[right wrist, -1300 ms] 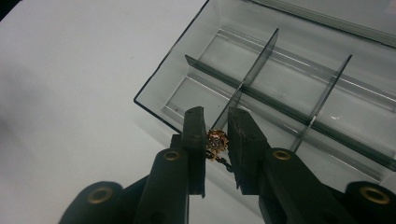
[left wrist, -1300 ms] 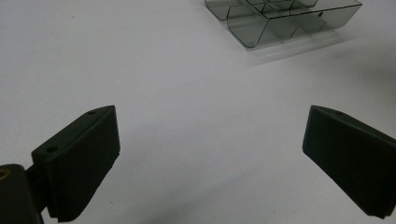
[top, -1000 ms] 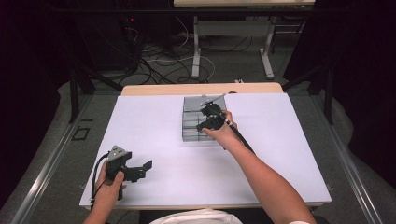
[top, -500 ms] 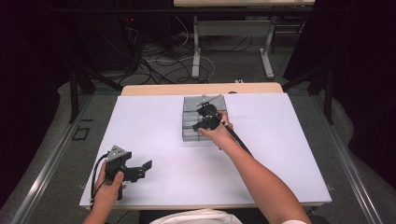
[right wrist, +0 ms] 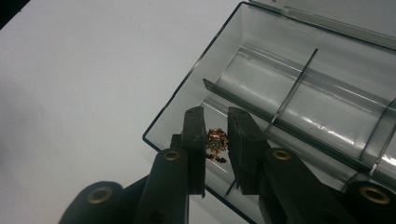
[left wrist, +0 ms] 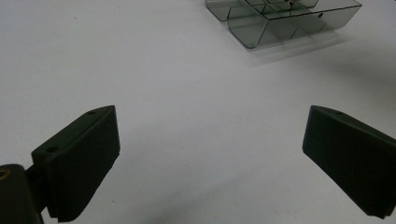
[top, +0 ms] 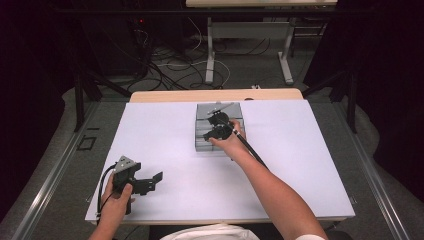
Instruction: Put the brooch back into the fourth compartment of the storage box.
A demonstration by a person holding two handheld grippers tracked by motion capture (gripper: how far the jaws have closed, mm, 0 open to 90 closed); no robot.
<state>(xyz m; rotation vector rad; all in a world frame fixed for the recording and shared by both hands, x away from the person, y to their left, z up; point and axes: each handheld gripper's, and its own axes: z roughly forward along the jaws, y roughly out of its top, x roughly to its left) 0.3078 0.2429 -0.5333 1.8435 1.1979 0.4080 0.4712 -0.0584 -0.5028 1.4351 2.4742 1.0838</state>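
Since a second ago: the right gripper (top: pixel 216 120) has crept slightly toward the near-left part of the clear organiser box (top: pixel 200 145); the left gripper (top: pixel 150 181) has stayed put near the front-left of the table.

Right gripper: hovering over the box, jaws drawn close with a narrow gap between them. In the right gripper view a small gold trinket (right wrist: pixel 216 142) sits in that gap. I cannot tell whether the pads are already pinching it or just flanking it.

Left gripper: spread wide, holding nothing, resting low over the white table (top: pixel 165 135), well apart from the box.

Where the trinket is: in the corner compartment nearest the box wall in the right gripper view, down near the floor of the compartment, just beside a thin divider (right wrist: pixel 299 79).

How it will likely handle: very light, hard and knobbly, probably a bit of jewellery or a beaded charm. Being tiny and metal, it could squirt out of smooth pads or snag on the divider.

Where to take hold: across its widest cluster, pads squarely on either side, not on the little dangling end at its lower edge.

Care needed: gentle closing and a straight lift clear of the wall; the box itself looks light enough to shift if nudged.
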